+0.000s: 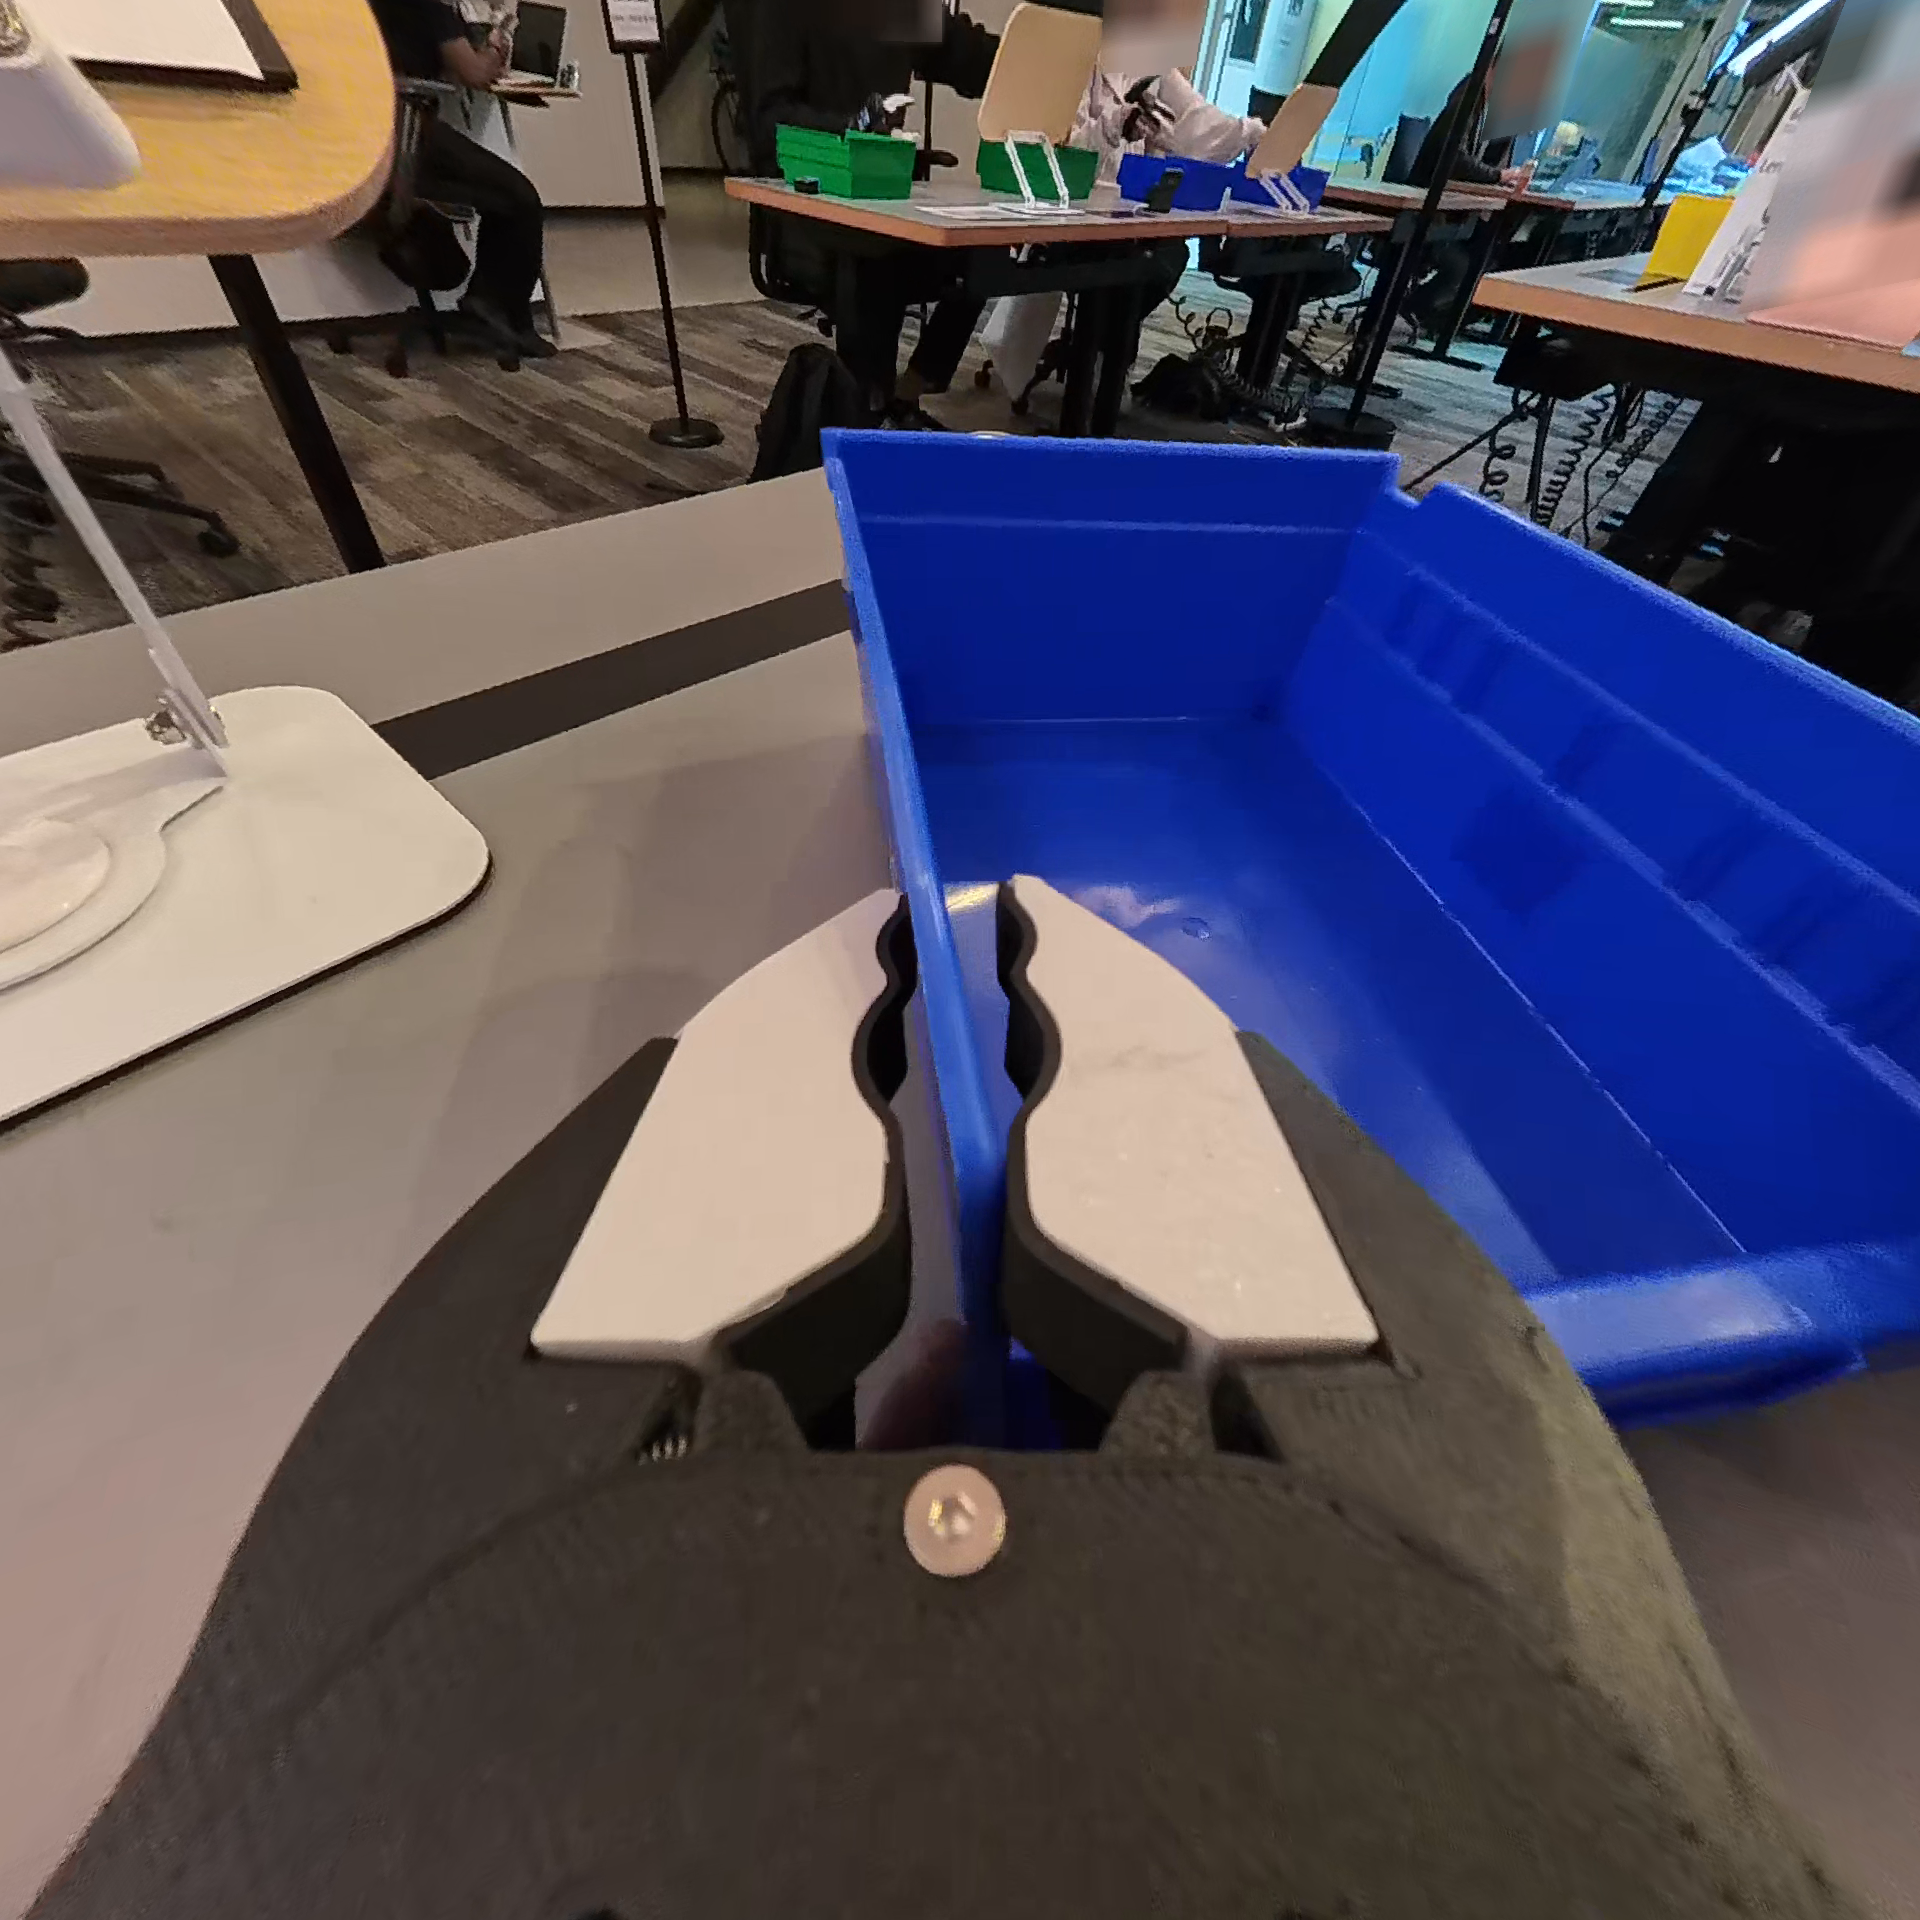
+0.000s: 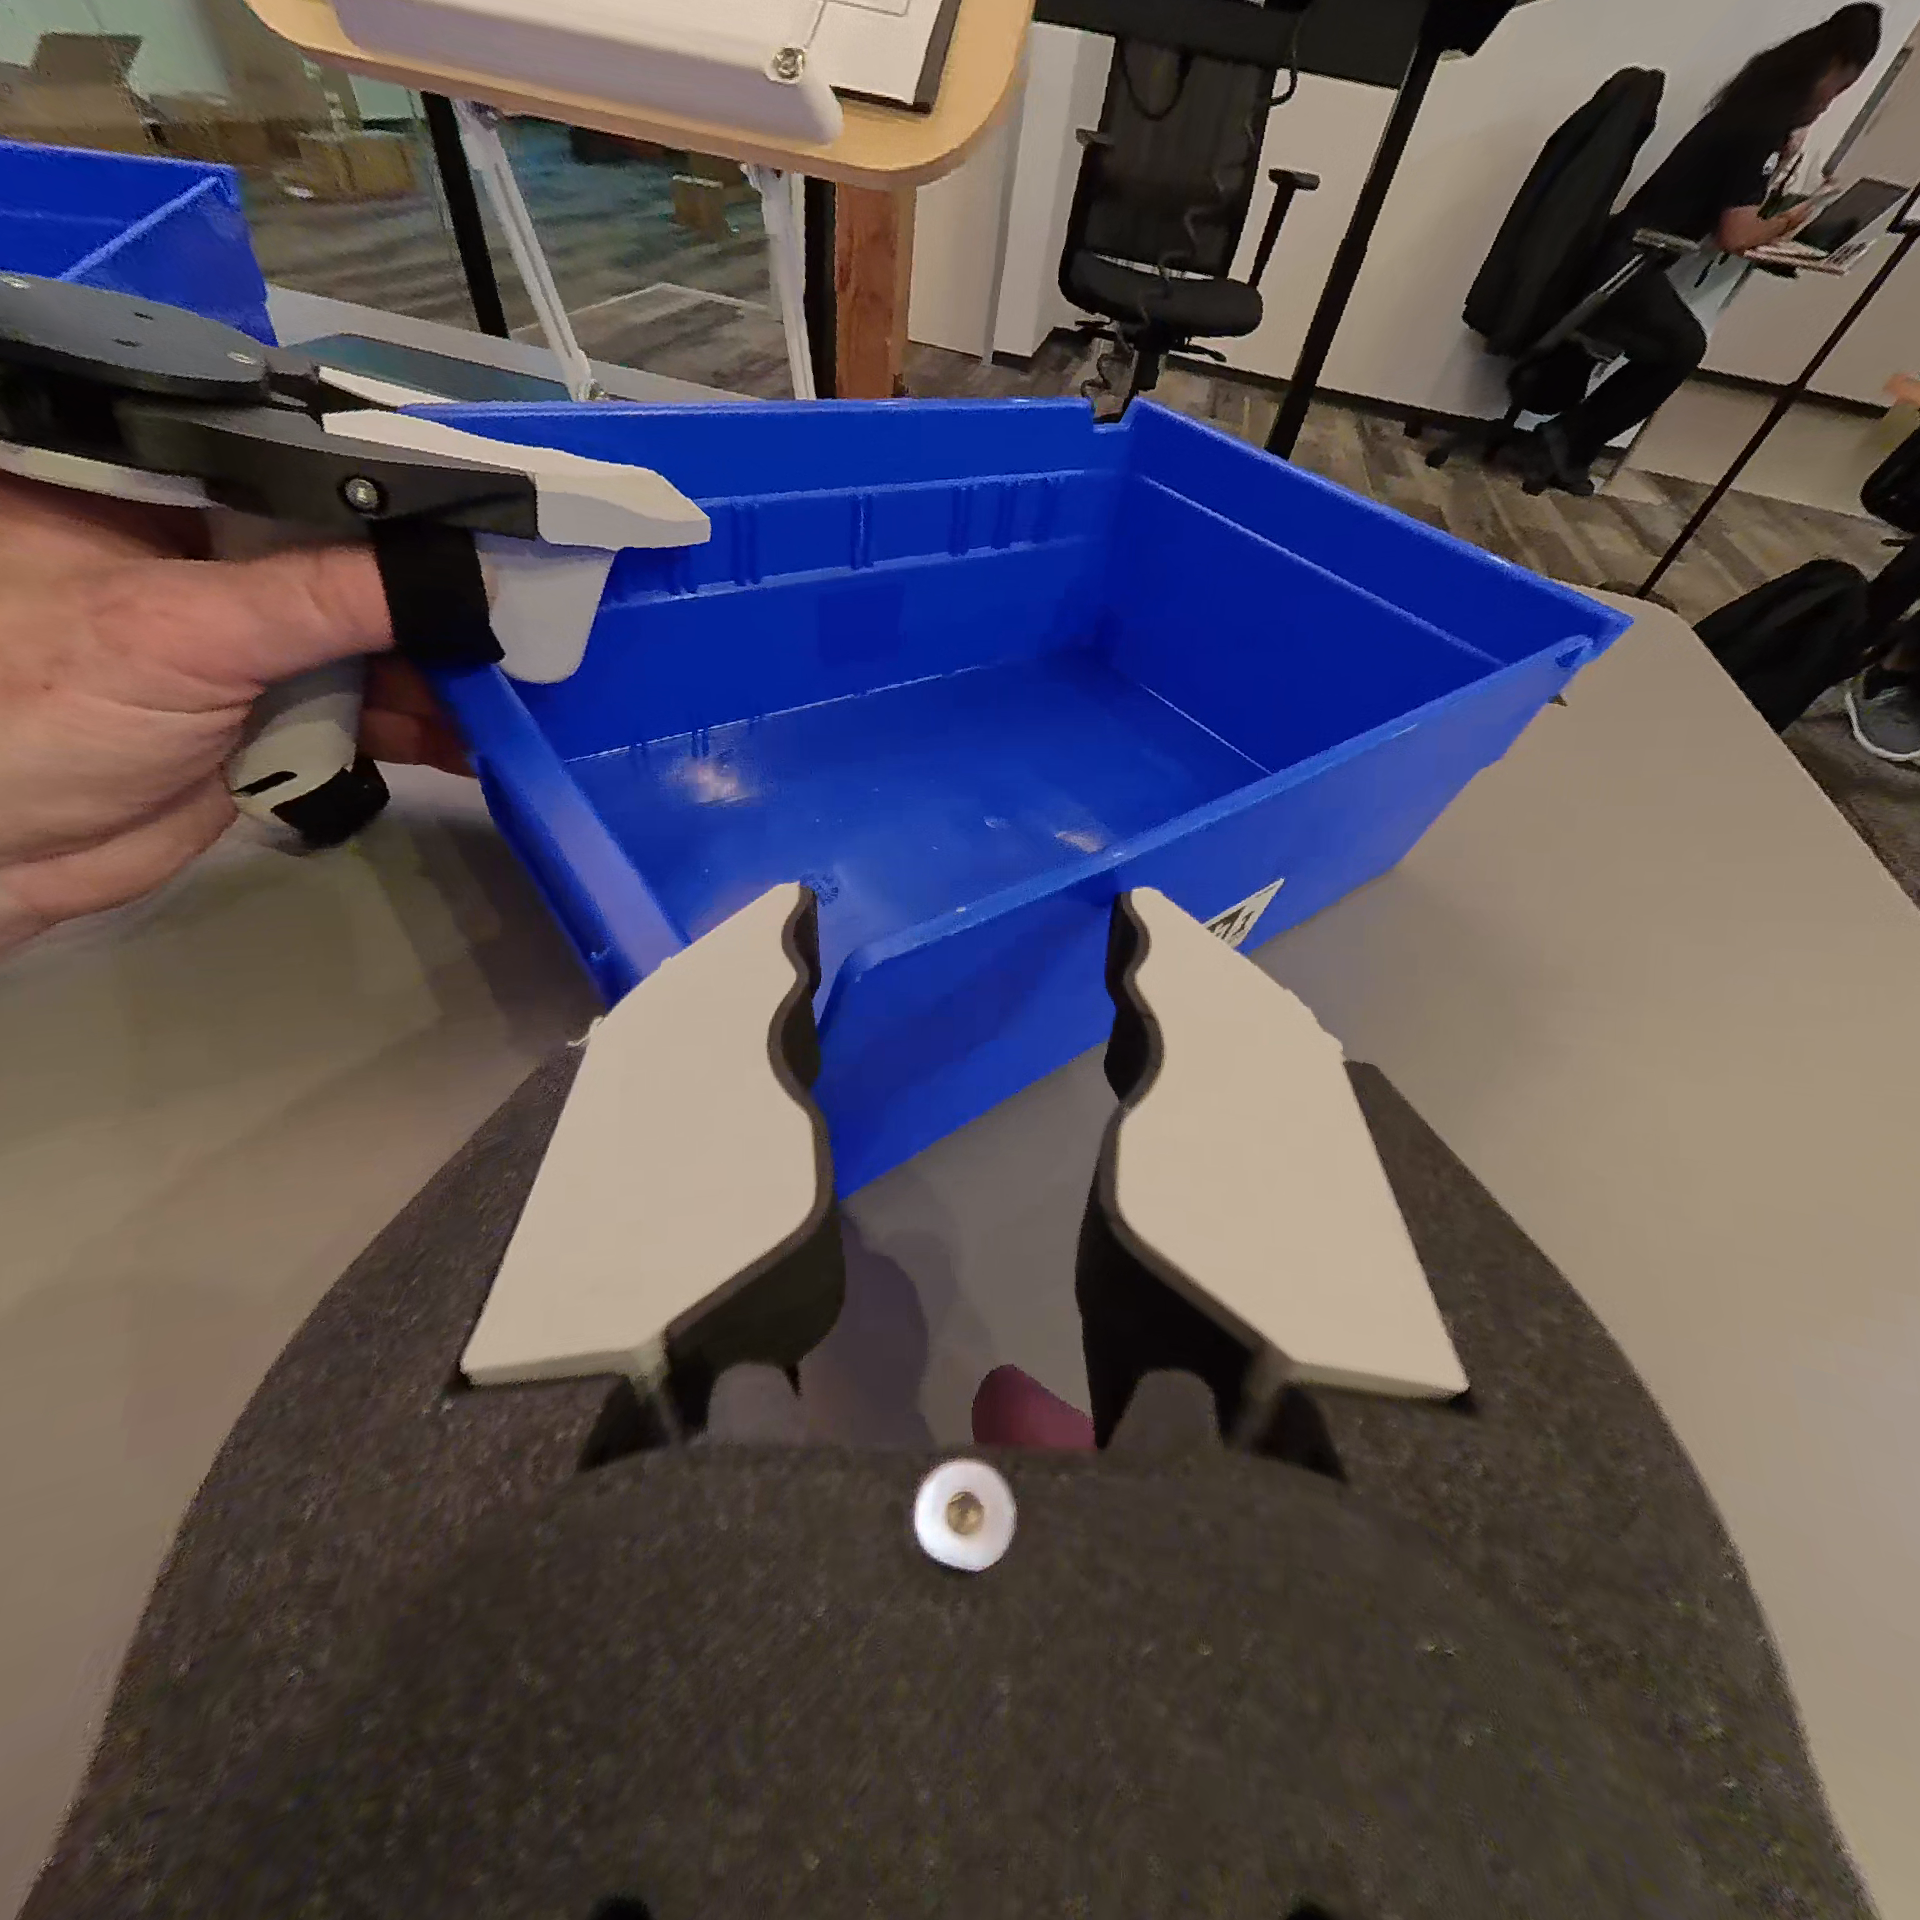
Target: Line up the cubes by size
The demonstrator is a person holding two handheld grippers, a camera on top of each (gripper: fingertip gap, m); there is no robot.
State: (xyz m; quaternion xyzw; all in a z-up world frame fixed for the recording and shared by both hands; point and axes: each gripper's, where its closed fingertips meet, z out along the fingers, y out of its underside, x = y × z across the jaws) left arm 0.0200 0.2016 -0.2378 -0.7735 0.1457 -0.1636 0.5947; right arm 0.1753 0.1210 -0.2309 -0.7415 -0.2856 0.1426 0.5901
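An empty blue bin [image 1: 1091, 623] stands on the grey table [image 1: 623, 987]. No cubes show in either view. My left gripper [image 1: 951, 904] straddles the bin's left side wall: the wall lies against the left pad, and a gap shows between it and the right pad [image 1: 1023, 977], so it is open. The right wrist view shows this gripper [image 2: 665, 520] in a hand over the same wall. My right gripper [image 2: 961, 904] is open and holds nothing. It hovers at the near corner of the bin [image 2: 935, 1060], pads clear of the wall.
A white lamp base [image 1: 260, 831] lies on the table left of the bin. A second blue bin [image 2: 125, 229] stands at the far left. The table's edge [image 2: 1714, 727] runs just right of the bin. Beyond are desks, chairs and seated people.
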